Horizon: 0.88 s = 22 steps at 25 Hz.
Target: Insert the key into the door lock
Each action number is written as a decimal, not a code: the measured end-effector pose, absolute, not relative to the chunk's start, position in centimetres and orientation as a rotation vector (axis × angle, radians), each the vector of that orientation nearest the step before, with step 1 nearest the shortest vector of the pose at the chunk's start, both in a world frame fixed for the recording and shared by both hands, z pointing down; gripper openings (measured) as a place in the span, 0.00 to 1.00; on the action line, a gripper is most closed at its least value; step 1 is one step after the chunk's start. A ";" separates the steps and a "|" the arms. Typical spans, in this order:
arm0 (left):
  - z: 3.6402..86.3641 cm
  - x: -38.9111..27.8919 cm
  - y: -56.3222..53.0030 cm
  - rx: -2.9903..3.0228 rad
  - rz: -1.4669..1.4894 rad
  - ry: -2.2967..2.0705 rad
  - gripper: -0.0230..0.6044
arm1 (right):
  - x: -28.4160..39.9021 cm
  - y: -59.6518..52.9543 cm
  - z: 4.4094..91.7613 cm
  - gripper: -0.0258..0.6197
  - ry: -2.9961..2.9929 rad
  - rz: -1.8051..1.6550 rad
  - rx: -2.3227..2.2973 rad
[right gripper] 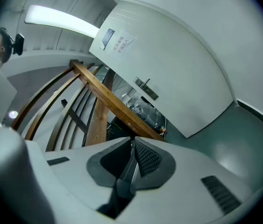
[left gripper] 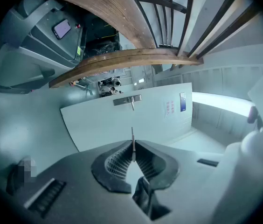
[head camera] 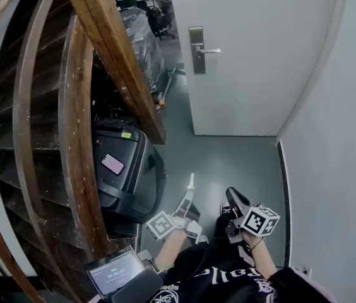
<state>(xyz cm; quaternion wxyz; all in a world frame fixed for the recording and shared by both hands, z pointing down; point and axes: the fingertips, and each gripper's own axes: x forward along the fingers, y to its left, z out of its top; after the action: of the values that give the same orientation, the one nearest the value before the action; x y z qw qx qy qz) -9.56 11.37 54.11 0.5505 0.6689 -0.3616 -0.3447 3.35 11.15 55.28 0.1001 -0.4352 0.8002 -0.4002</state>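
Note:
The white door [head camera: 260, 55] stands ahead across the floor, with a metal lock plate [head camera: 197, 49] and lever handle [head camera: 211, 51] on its left side. My left gripper [head camera: 189, 197] is low in the head view, shut on a thin silver key [head camera: 191, 180] whose blade points toward the door. In the left gripper view the key [left gripper: 132, 139] sticks out between the closed jaws of the left gripper [left gripper: 132, 149], lined up under the lock plate [left gripper: 127, 100], well apart from it. My right gripper [head camera: 230, 193] is beside it, shut and empty [right gripper: 132, 143]. The lock plate [right gripper: 146, 88] is far off.
A wooden stair railing [head camera: 115, 49] runs along the left. Below it sits a black case [head camera: 124, 169] with a pink tag. A tablet [head camera: 115, 273] lies at bottom left. A grey wall [head camera: 342, 169] closes the right side. Wrapped goods [head camera: 143, 40] show past the door's left edge.

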 end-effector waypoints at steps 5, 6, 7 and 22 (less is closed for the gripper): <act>54.1 -9.4 5.9 1.574 -0.840 -0.896 0.07 | 4.3 6.0 55.4 0.09 2.394 -1.167 -1.269; 53.9 -9.4 4.6 1.575 -0.851 -0.905 0.07 | 4.6 4.8 55.4 0.09 2.404 -1.160 -1.268; 53.6 -9.3 3.1 1.574 -0.866 -0.911 0.07 | 5.0 3.3 55.3 0.09 2.416 -1.153 -1.264; 50.9 -5.8 -17.1 1.606 -0.980 -1.034 0.07 | 10.8 -15.2 53.8 0.09 2.563 -1.121 -1.134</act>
<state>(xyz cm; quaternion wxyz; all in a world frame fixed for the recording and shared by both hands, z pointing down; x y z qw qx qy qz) -5.75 -17.09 50.90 0.4770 0.6576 -0.4234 -0.4010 10.84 -15.20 53.75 0.0615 -0.3750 0.8475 -0.3707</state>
